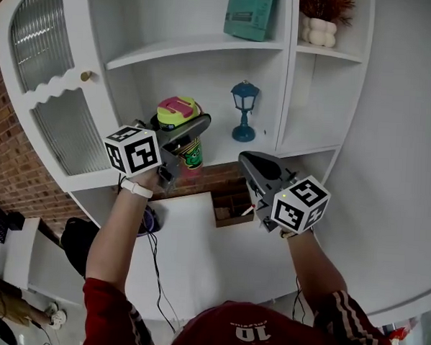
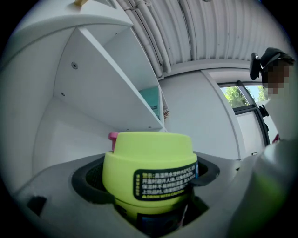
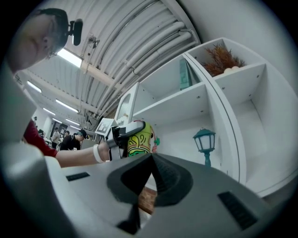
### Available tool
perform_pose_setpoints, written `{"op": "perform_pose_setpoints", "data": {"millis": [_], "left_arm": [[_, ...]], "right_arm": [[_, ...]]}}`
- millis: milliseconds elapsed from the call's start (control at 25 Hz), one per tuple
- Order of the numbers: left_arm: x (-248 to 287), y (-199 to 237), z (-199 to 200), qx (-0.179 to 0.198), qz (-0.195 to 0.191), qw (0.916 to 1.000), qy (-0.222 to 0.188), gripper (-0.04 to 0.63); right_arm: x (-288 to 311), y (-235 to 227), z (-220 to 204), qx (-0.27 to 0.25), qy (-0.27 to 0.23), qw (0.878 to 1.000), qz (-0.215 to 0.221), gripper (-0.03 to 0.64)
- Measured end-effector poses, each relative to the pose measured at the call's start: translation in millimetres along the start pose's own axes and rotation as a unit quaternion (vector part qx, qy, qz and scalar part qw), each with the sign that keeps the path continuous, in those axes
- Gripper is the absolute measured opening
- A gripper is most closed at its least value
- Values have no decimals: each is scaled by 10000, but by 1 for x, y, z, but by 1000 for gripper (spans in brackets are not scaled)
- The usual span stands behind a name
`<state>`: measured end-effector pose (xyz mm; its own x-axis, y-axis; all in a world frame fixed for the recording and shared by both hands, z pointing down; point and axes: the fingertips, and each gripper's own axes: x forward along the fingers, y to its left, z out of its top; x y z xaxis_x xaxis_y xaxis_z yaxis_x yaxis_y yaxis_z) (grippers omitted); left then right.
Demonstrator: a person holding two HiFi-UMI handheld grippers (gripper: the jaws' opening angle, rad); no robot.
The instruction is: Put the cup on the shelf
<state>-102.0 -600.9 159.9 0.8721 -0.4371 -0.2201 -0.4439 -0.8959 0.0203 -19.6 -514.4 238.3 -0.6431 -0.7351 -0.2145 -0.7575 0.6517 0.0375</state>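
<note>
- You are gripping the cup (image 1: 177,110) with your left gripper (image 1: 190,141); its jaws are clamping the cup's sides just below the lime-green lid with the pink spout.
- You are holding the cup at the mouth of the cabinet's middle compartment, at the front edge of the shelf board (image 1: 269,145). No view shows whether its base is touching the board.
- Your right gripper (image 1: 248,160) is staying clear to the right and lower, with its jaws pressed together and nothing between them.
- A small blue lantern (image 1: 243,110) is standing upright on that same board, to the right of the cup and deeper in. It is near the cup but not touching it.
- The upright divider (image 1: 287,71) is closing off the compartment just right of the lantern.
- The shelf above is carrying a teal box (image 1: 250,13), which is leaning at the right end.
- In the next bay over, a white vase (image 1: 323,31) with dried reddish stems is sitting on the upper shelf, well apart from the cup.
- On the left, the cabinet door (image 1: 44,65) with ribbed glass and a gold knob (image 1: 86,75) is bordering the open compartment beside your left gripper.
- Below your arms, a white table (image 1: 218,262) is lying with a black cable (image 1: 157,270) trailing across it.
- A brick wall (image 1: 7,157) is showing at the far left.
</note>
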Motion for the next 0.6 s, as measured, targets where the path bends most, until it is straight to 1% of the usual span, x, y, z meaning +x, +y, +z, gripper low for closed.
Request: {"op": "perform_pose_setpoints", "data": {"millis": [80,240,600], "left_arm": [[4,9,-2,-15,4,10000,40,468],[14,24,-6,-43,5,9999,100,468],[31,57,-17,-121,184,9996,157,468]], "right_arm": [[3,-1,-3,129,61,9999,-26,5],[5,-5,-8,94,118,9997,-180,5],[10,-22,-20,33,325,9980,-548,5]]}}
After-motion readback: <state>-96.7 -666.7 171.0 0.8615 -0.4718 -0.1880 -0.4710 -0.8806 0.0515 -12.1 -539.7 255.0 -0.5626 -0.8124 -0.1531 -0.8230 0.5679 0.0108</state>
